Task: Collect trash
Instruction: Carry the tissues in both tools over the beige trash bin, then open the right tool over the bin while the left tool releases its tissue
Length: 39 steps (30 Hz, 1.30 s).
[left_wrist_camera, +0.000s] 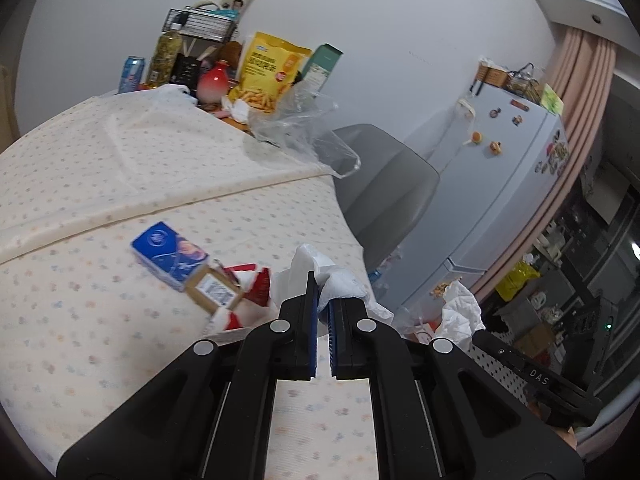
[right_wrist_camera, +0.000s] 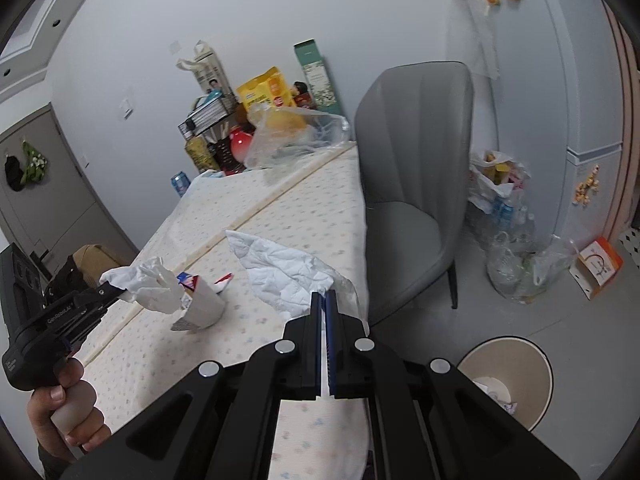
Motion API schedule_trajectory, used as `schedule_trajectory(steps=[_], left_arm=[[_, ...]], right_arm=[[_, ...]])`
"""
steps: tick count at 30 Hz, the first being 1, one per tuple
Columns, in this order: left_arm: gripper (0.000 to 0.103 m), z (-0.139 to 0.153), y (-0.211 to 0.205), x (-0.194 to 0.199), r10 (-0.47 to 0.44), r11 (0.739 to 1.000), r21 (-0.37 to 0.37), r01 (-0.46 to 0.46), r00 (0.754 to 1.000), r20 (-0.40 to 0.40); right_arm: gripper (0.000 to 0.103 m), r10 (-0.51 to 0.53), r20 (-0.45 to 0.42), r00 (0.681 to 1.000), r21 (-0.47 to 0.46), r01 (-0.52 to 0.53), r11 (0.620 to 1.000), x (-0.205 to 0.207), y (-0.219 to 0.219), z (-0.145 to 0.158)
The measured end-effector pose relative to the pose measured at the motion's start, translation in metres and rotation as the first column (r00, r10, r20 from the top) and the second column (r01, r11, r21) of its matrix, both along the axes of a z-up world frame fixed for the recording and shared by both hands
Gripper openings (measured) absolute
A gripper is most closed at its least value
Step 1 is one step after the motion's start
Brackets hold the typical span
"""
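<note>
**Both claws loaded, bin waiting below**

We start with the long table under its pale dotted cloth (right_wrist_camera: 304, 216), which fills the middle of the right wrist view and runs toward the upper left, where groceries crowd against the wall. To its right stands a grey padded chair (right_wrist_camera: 412, 184), pushed close to the table edge. At the lower right of that view sits the round beige waste bin (right_wrist_camera: 540, 368), mouth open and already holding crumpled scraps; we judge it the place our load is bound for.

Our right gripper (right_wrist_camera: 323, 300) has its jaws pressed together on a large crumpled white paper sheet (right_wrist_camera: 288, 272), pinched by one corner so the rest hangs free above the cloth. Our left gripper (left_wrist_camera: 323, 296), seen at the lower centre of its own view, is clamped on a wad of white tissue (left_wrist_camera: 308, 272), lifted clear of the table.

Litter remains on the cloth: a small blue printed carton (left_wrist_camera: 170, 254) lying flat at centre left, and just beside it torn red-and-white packaging (left_wrist_camera: 256, 288) over a brown cardboard piece (left_wrist_camera: 214, 290). We judge these are for a later trip.
</note>
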<state>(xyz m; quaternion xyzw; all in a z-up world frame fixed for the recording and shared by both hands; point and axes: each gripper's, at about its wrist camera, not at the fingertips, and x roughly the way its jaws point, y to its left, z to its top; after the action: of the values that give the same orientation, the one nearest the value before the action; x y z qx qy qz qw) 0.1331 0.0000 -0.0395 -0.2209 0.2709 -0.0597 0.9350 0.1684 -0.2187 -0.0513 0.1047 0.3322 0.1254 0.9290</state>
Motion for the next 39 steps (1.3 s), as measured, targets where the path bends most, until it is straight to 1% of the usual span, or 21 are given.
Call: schedule_trajectory(steps=[8, 15, 19, 30, 31, 32, 33, 34, 36, 39], left_arm=[[0.005, 0.001, -0.043, 0.018, -0.08, 0.996, 0.028, 0.08, 0.997, -0.013], [0.005, -0.006, -0.083, 0.034, -0.15, 0.987, 0.043, 0.152, 0.988, -0.044], [0.005, -0.013, -0.109, 0.044, -0.199, 0.977, 0.058, 0.203, 0.978, -0.069], [0.005, -0.027, -0.173, 0.069, -0.297, 0.945, 0.102, 0.311, 0.946, -0.131], [0.005, -0.029, -0.181, 0.072, -0.308, 0.94, 0.107, 0.323, 0.941, -0.137], [0.005, -0.029, -0.185, 0.072, -0.314, 0.938, 0.109, 0.33, 0.939, -0.142], [0.005, -0.031, -0.19, 0.074, -0.322, 0.934, 0.11, 0.339, 0.935, -0.147], [0.005, -0.033, -0.196, 0.075, -0.331, 0.93, 0.112, 0.349, 0.931, -0.154], [0.005, -0.036, -0.207, 0.077, -0.345, 0.923, 0.12, 0.366, 0.924, -0.165], [0.005, -0.04, -0.222, 0.08, -0.361, 0.912, 0.136, 0.387, 0.914, -0.184]], right_arm=[[0.003, -0.075, -0.021, 0.997, 0.018, 0.075, 0.997, -0.008, -0.039, -0.013], [0.003, -0.157, -0.058, 0.986, 0.027, 0.159, 0.987, -0.015, -0.084, -0.031], [0.003, -0.202, -0.072, 0.977, 0.027, 0.204, 0.979, -0.018, -0.107, -0.041], [0.003, -0.316, -0.155, 0.936, 0.048, 0.327, 0.944, -0.011, -0.17, -0.086], [0.007, -0.324, -0.163, 0.932, 0.05, 0.336, 0.94, -0.01, -0.176, -0.09], [0.007, -0.336, -0.173, 0.926, 0.047, 0.349, 0.936, -0.009, -0.181, -0.095], [0.012, -0.35, -0.195, 0.916, 0.041, 0.364, 0.931, -0.006, -0.188, -0.103], [0.031, -0.354, -0.214, 0.91, 0.039, 0.37, 0.928, -0.004, -0.191, -0.108], [0.055, -0.365, -0.207, 0.908, 0.039, 0.38, 0.924, -0.006, -0.197, -0.117], [0.056, -0.36, -0.221, 0.906, 0.049, 0.379, 0.924, -0.009, -0.206, -0.126]])
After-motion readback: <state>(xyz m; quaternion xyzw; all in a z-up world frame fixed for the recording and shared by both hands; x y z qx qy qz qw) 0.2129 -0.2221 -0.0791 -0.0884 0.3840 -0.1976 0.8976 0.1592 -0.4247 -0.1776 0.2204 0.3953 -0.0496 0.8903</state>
